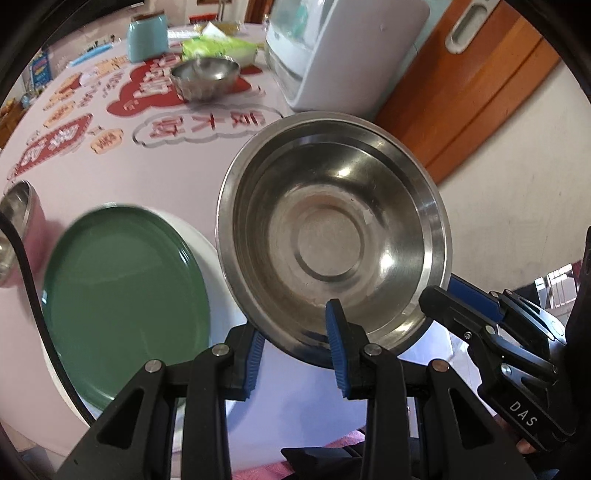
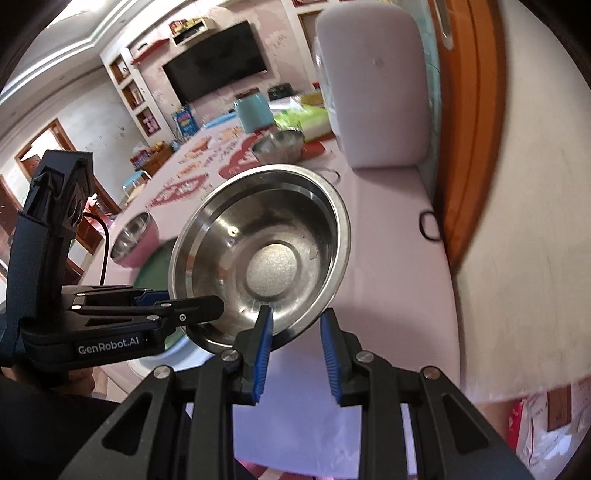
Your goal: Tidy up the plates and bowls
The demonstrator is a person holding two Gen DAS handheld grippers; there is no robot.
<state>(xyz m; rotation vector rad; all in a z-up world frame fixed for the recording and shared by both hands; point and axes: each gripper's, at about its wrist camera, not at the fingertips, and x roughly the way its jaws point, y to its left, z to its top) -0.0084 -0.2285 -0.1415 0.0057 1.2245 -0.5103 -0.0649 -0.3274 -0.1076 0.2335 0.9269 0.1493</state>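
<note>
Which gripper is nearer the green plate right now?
Left. The left gripper, gripping the steel bowl, sits right beside the green plate; the right gripper is across the bowl.

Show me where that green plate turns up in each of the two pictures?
Left wrist view: the green plate fills the lower left, left of the big steel bowl.
Right wrist view: only a green sliver shows at centre left, behind the steel bowl and beside the pink bowl.
Shared landmark: the teal canister at the table's far end.
</note>
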